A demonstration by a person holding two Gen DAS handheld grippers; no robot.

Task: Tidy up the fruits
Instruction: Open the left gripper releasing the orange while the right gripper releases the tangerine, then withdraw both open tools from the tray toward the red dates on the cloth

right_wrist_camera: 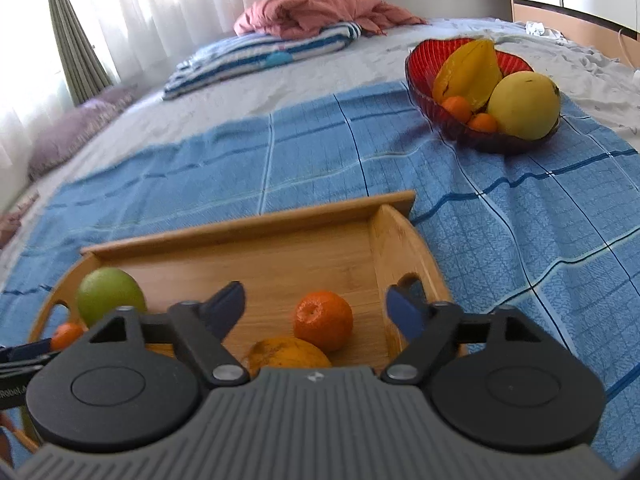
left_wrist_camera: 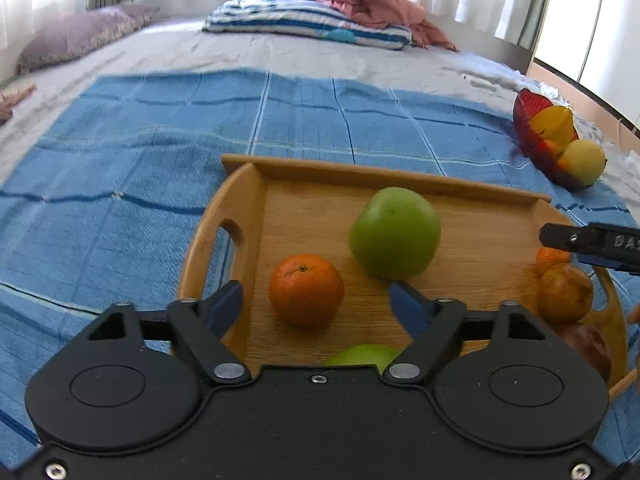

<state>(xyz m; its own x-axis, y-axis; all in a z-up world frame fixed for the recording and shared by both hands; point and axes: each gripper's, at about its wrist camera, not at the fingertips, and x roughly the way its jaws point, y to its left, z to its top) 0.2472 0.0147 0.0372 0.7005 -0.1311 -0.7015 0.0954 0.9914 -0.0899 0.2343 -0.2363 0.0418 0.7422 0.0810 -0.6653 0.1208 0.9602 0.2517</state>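
1. Over the wooden tray (left_wrist_camera: 460,188), in the left wrist view, we see our left gripper (left_wrist_camera: 316,304) with its jaws wide apart and nothing held.
2. A small orange (left_wrist_camera: 306,294) sits on the tray floor between the open jaws, but the pads do not press on it.
3. A big green apple (left_wrist_camera: 394,232) sits on the tray just behind the orange, and they look very close.
4. Another green fruit (left_wrist_camera: 362,354) peeks out at the near side of the tray, mostly hidden by our gripper.
5. Near the tray's right handle we see a brownish round fruit (left_wrist_camera: 566,292), and the tip of our right gripper (left_wrist_camera: 592,246) pokes in above it.
6. Far off the tray's right corner stands the red bowl (left_wrist_camera: 528,116) with yellow fruit inside.
7. Over the tray's right end (right_wrist_camera: 400,236), in the right wrist view, our right gripper (right_wrist_camera: 316,306) is also wide open and empty.
8. An orange (right_wrist_camera: 323,320) sits on the tray between these jaws, touching a yellow-orange fruit (right_wrist_camera: 288,352) in front of it.
9. The red bowl (right_wrist_camera: 424,84) sits well away from the tray on the blue cloth (right_wrist_camera: 520,220).
10. We think the round fruits could roll if a jaw bumps them sideways.
11. We think a squeeze off the middle could make an orange pop out.
12. The soft cloth could make the tray tip if we push down hard.
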